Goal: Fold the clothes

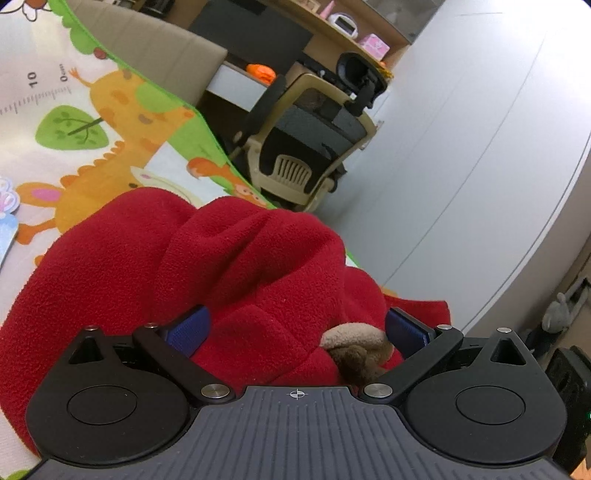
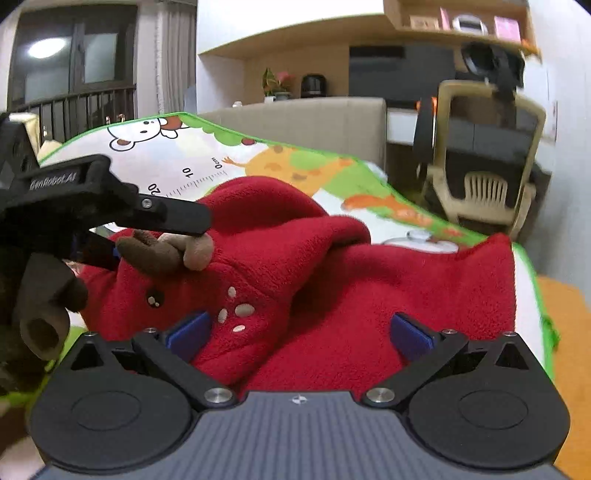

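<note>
- The red fleece garment (image 2: 332, 280) lies in a rumpled heap on a cartoon-printed play mat with a green border (image 2: 207, 155); the mat shows a giraffe and a printed ruler scale.
- The garment carries small white oval spots (image 2: 240, 310), a dark round eye patch (image 2: 154, 297), and a soft brown and beige plush antler (image 2: 166, 251).
- The left gripper (image 1: 295, 328) is low over the fleece. Its blue pads (image 1: 188, 328) are wide apart, with a thick fold of red cloth and the plush antler (image 1: 354, 347) bulging between them; the pads do not press the cloth together.
- In the right wrist view, the left gripper's black finger (image 2: 173, 218) lies across the top of the antler.
- The right gripper (image 2: 299, 332) is also over the garment, its jaws spread apart, and red fleece fills the gap without being pinched.
- Beside the mat there is a beige upholstered panel (image 2: 314, 122), and further away a beige and black office chair (image 2: 487, 155) near a wooden shelf (image 2: 461, 26).
</note>
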A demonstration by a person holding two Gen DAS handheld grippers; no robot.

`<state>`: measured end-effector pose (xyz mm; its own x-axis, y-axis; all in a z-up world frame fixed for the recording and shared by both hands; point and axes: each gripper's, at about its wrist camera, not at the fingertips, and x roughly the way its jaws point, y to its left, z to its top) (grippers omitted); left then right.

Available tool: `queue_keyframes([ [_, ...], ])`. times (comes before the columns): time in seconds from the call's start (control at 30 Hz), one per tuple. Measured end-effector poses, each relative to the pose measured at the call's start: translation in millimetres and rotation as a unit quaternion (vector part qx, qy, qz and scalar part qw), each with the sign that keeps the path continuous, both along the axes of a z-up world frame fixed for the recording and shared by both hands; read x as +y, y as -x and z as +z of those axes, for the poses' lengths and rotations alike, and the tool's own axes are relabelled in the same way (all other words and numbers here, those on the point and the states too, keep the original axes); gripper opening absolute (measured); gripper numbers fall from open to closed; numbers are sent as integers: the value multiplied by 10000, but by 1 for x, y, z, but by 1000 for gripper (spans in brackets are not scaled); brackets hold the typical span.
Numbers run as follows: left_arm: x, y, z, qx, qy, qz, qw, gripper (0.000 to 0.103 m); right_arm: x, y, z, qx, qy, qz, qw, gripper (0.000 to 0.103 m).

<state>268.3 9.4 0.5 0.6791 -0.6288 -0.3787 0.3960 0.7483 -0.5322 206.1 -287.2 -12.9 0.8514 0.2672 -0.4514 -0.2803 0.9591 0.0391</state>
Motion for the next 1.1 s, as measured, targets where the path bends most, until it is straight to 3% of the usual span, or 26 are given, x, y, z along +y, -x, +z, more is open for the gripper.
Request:
queue_keyframes([
  [0.1, 1, -1, -2, -14, 39, -14, 10000, 103, -13, 8, 3, 23, -158, 257, 9995, 103],
  [0.3, 18, 4, 0, 39, 533, 158, 9984, 103, -50, 5, 27, -43, -1539, 416, 9872, 103],
  [0.4, 27, 15, 9, -147, 702, 448, 9964, 103, -60, -6, 28, 21, -1913, 369, 9808, 103],
  [0.47, 33, 22, 15, -321, 766, 702, 9941, 103, -61, -15, 25, 81, -2089, 395, 9771, 97],
  [0.53, 39, 21, 20, -337, 803, 945, 9917, 102, -59, -22, 20, 160, -2258, 464, 9729, 75],
  [0.57, 42, 19, 22, -302, 797, 1072, 9906, 100, -57, -26, 17, 206, -2302, 460, 9718, 72],
  [0.6, 45, 16, 22, -237, 759, 1212, 9894, 91, -54, -30, 14, 254, -2330, 442, 9711, 68],
  [0.63, 47, 12, 21, -146, 716, 1359, 9880, 66, -51, -34, 11, 302, -2358, 423, 9704, 67],
  [0.67, 48, 8, 19, -34, 700, 1405, 9876, 63, -48, -36, 7, 339, -2364, 403, 9702, 67],
  [0.7, 49, 3, 16, 84, 689, 1421, 9874, 70, -45, -37, 5, 377, -2369, 406, 9700, 66],
  [0.73, 47, -1, 13, 192, 667, 1346, 9885, 77, -43, -37, 3, 417, -2378, 418, 9695, 56],
  [0.77, 44, -6, 10, 298, 641, 1244, 9897, 77, -42, -39, 3, 421, -2405, 432, 9688, 48],
  [0.8, 41, -8, 11, 264, 634, 1156, 9909, 76, -42, -40, 4, 411, -2440, 447, 9679, 32],
  [0.87, 33, -8, 17, 117, 629, 987, 9931, 60, -44, -41, 11, 294, -2430, 396, 9688, 21],
  [0.93, 28, -5, 25, -103, 613, 854, 9944, 26, -54, -34, 28, -104, -2395, 233, 9706, 18],
  [1.0, 26, 4, 37, -438, 579, 778, 9943, 23, -65, -30, 38, -262, -2343, 106, 9718, 18],
  [1.1, 22, 10, 31, -211, 155, 877, 9958, 23, -68, -30, 29, 60, -1948, 22, 9808, 16],
])
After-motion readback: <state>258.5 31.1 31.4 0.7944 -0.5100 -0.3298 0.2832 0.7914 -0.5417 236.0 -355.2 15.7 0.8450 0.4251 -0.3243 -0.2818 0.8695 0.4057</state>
